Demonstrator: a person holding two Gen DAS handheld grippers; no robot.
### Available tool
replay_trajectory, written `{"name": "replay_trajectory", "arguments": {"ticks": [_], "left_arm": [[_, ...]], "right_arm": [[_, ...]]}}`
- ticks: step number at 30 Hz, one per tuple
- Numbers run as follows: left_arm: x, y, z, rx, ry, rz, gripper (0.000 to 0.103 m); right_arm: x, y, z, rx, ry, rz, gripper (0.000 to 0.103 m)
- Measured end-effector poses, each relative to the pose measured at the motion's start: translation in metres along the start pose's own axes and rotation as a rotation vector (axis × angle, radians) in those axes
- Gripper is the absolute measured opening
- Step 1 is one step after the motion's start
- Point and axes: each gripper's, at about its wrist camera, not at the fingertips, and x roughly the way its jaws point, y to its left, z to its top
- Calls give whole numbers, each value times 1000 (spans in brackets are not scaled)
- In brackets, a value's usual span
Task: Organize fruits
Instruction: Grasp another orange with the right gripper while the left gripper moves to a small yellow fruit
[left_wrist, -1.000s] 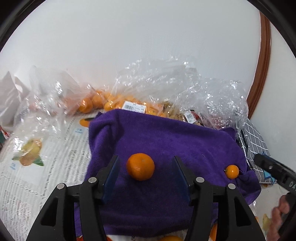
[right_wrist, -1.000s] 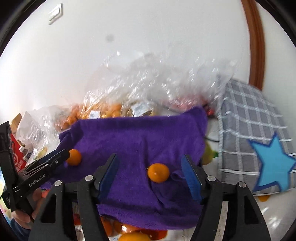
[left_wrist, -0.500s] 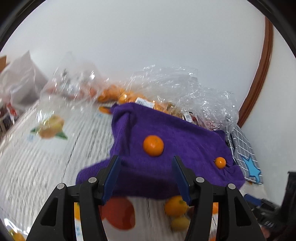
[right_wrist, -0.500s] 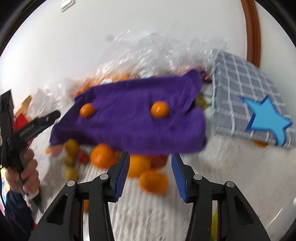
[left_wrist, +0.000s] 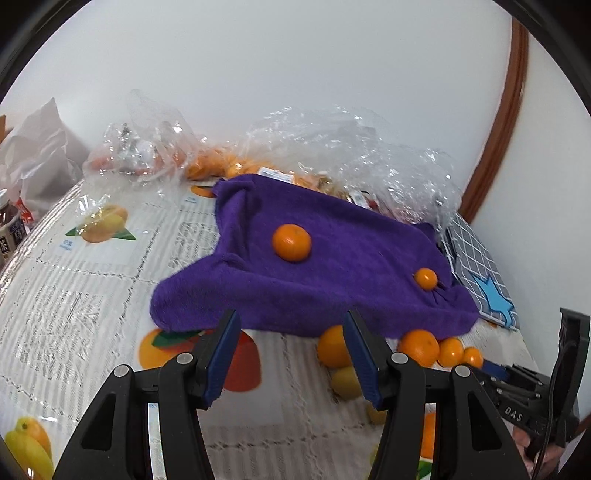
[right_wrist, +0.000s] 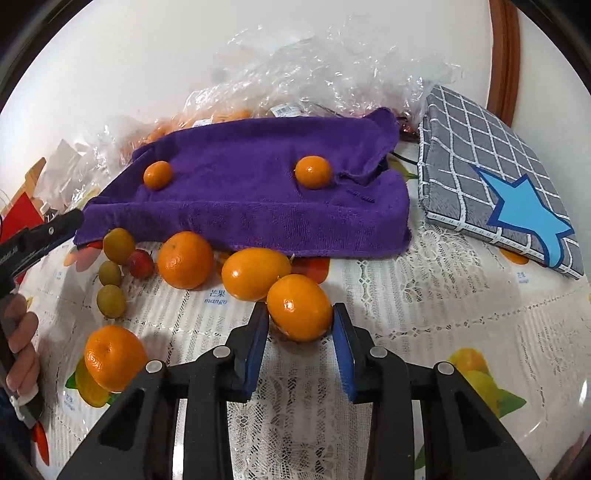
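right gripper (right_wrist: 298, 325): jaws, wide a second ago, now clenched on round orange tangerine (right_wrist: 299, 307) on lace tablecloth (right_wrist: 424, 295), just before purple towel (right_wrist: 258, 199) | left gripper (left_wrist: 290, 356): unchanged, released, nothing between jaws

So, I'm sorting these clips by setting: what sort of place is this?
Probably a home table: a fruit-print tablecloth under loose oranges, crumpled plastic produce bags against a wall, and a purple towel.
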Motion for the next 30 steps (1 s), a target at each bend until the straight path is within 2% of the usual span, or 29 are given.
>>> {"name": "replay_trajectory", "arguments": {"ticks": [4,9,11,17,21,26,30], "left_arm": [[1,-8,-5,23,35,-45,55],[7,-22,-16,69,113,-144,54],[11,-29,-20,87,146,-157,48],[22,-27,-25,60,209,-120,25],[18,-23,-25,37,189,-119,23],[7,-15,-25,30,156,-60,23],[10,-10,-24,15,177,-35,23]], "right_arm": [[-8,-1,-3,16,-24,26,35],[-14,2,-6,14,-34,36,35],[-12,3,-6,14,-26,42,35],[-8,14,-6,-44,-1,47,35],[-6,18,-7,-65,9,49,35],[-9,15,-9,-54,5,56,35],[-8,18,-10,-73,14,52,35]]}}
